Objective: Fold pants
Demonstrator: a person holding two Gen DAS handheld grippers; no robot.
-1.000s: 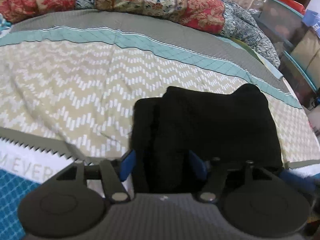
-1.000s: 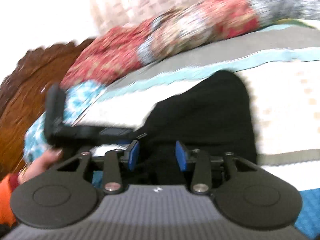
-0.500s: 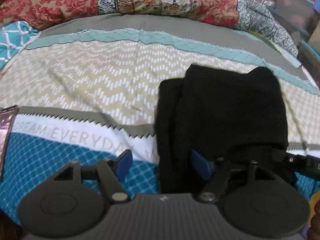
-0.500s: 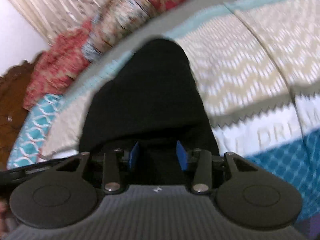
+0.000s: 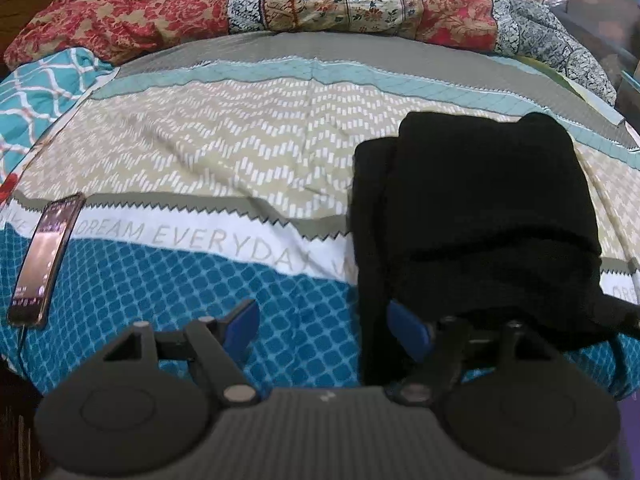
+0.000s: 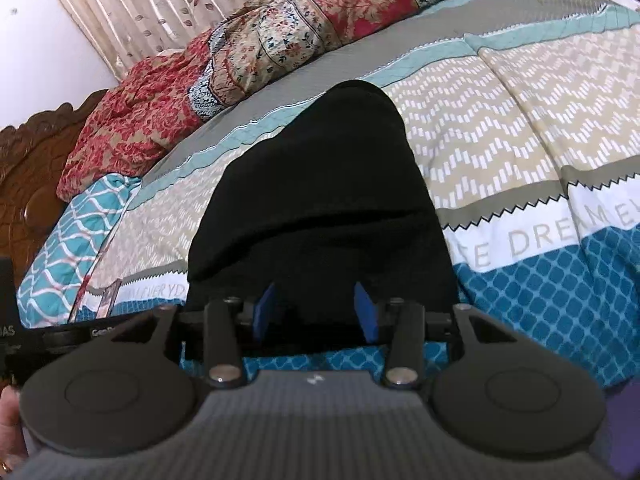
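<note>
Black pants (image 5: 488,208) lie folded into a compact bundle on the patterned bedspread (image 5: 224,160). My left gripper (image 5: 324,330) hovers at their near left corner with its jaws opening. Its right pad (image 5: 408,332) sits over the fabric, and only the bundle's left edge strip lies between the pads, not pinched. In the right wrist view the pants (image 6: 320,168) stretch away in front of my right gripper (image 6: 316,312). Its jaws are opening too, with the near hem between the blue pads and no visible pinch.
A phone (image 5: 44,260) lies at the bedspread's near left. Bunched red floral quilts (image 5: 280,0) line the far side, with a teal pillow (image 5: 36,88) at left. A carved wooden headboard (image 6: 28,172) and curtain (image 6: 160,4) stand behind. A hand (image 6: 8,420) shows at lower left.
The left gripper has pulled back and to the left, so the pants now sit at its right and the phone appears; its jaws are wider. The right gripper swung to face the pants.
</note>
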